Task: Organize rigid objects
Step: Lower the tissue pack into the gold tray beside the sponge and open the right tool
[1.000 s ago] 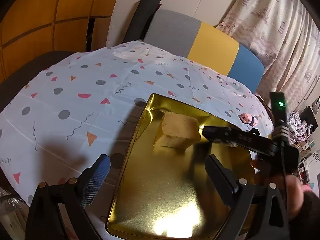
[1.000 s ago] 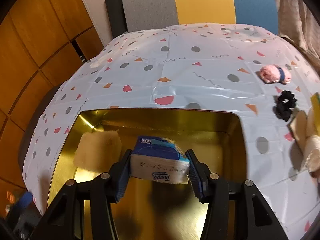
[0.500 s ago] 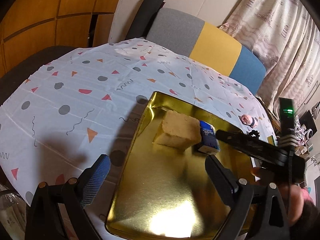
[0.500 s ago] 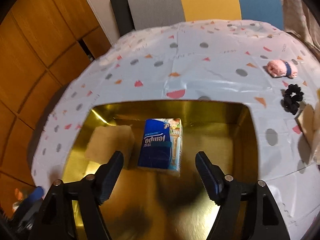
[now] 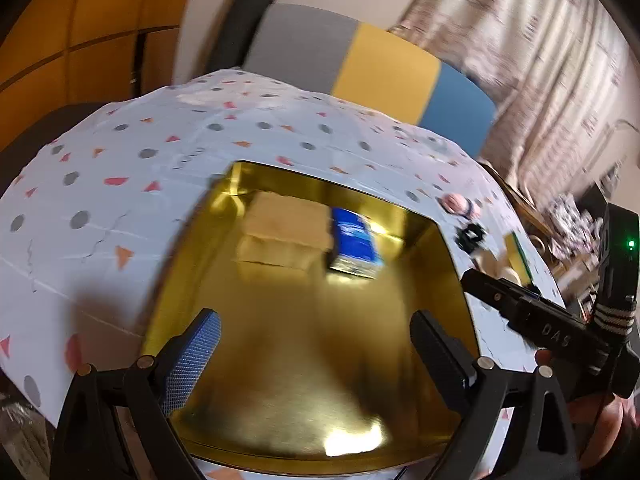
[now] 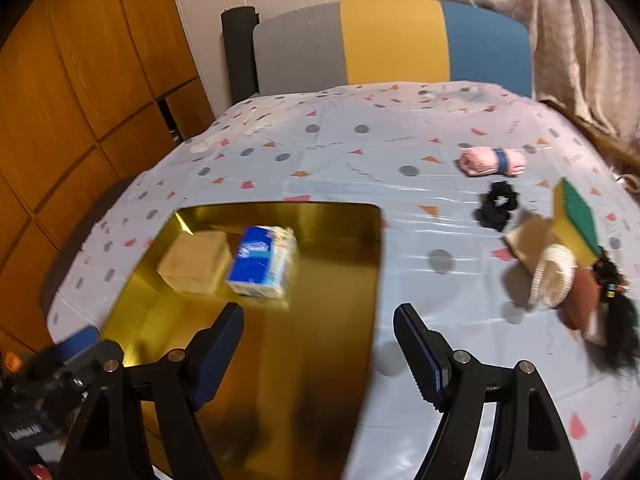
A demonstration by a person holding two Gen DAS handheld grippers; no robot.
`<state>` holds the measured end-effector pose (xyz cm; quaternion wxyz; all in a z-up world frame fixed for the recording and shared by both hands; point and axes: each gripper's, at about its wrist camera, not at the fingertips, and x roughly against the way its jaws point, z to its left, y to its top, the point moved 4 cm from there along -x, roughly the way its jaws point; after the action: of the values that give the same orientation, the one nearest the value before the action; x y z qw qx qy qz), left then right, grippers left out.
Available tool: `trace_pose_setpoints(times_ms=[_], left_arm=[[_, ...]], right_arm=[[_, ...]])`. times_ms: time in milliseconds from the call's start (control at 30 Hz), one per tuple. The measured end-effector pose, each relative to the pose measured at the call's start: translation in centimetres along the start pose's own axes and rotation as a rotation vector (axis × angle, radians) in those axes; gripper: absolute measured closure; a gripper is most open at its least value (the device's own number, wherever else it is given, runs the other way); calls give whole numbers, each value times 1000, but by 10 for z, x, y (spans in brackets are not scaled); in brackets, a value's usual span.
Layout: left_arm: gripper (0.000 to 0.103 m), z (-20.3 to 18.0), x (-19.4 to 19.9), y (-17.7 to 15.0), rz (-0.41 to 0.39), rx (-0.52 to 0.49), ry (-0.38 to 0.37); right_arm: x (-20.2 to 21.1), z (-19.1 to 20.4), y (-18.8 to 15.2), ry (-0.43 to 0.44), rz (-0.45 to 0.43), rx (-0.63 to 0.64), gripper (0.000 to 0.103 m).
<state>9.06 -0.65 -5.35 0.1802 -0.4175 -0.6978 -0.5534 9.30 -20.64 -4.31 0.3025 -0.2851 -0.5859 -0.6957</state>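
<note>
The right claw [image 6: 318, 344] stands wide apart and holds nothing; it hangs over the near right edge of the gold tray [image 6: 320, 360], one finger above the tray floor and the other above the tabletop [image 6: 400, 152]. Ahead of it and to its left, well clear of both fingers, the blue tissue pack [image 6: 264, 266] lies on the tray floor, just beside a tan sponge block [image 6: 196, 262] that sits in the tray's far left corner. Whether pack and block touch cannot be told.

The left claw [image 5: 316, 354] is also spread wide and empty, poised over the near part of the tray [image 5: 300, 380]. Straight ahead of it, well apart from its fingers, the tissue pack [image 5: 354, 246] and the sponge block [image 5: 286, 236] rest side by side near the tray's far wall. The right claw's black body [image 5: 540, 320] shows at the tray's right side.

Out on the spotted cloth to the right of the tray lie a pink roll [image 6: 490, 162], a black hair tie [image 6: 498, 204], a green and yellow scouring pad [image 6: 576, 218], and a blurred heap of soft things [image 6: 560, 280].
</note>
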Motion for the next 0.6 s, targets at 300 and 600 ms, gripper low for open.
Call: trace_pose_setpoints(times_ms=[300, 600], left_arm=[[6, -54, -6, -28, 51, -93, -110], [6, -106, -8, -51, 98, -175, -181]], right_arm=[[24, -76, -41, -114, 21, -91, 25], [42, -153, -91, -203, 30, -192, 25]])
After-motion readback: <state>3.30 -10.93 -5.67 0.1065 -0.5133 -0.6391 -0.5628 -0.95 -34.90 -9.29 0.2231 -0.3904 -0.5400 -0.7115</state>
